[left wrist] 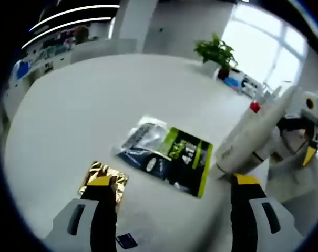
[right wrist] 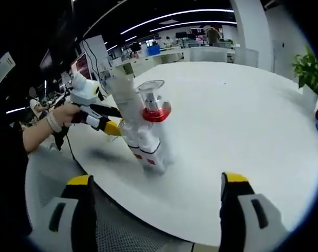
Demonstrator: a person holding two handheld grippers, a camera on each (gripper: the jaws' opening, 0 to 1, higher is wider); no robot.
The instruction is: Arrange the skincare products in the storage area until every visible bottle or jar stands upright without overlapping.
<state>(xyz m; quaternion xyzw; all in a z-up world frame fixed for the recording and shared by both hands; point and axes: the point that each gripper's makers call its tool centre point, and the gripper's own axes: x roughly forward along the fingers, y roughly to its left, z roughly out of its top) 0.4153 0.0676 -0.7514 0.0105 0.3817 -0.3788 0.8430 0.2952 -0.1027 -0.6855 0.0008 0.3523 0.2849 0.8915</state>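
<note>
A tall white tube (left wrist: 256,135) leans across the right of the left gripper view, with a small red cap (left wrist: 255,107) beside it. My left gripper (left wrist: 173,181) is open over the white table (left wrist: 95,105), short of the tube. In the right gripper view the same white tube (right wrist: 124,97) stands in a tight cluster with a clear-capped bottle with a red collar (right wrist: 154,107) and small white bottles with red labels (right wrist: 146,149). My right gripper (right wrist: 156,179) is open in front of the cluster, holding nothing. The left gripper (right wrist: 98,118), held by a hand, reaches the cluster from the left.
Three flat sachets lie on the table: a gold foil one (left wrist: 105,177), a silver-blue one (left wrist: 144,144) and a green-black one (left wrist: 189,157). A potted plant (left wrist: 217,51) stands at the far edge. A grey mesh surface (right wrist: 122,231) lies below the table edge.
</note>
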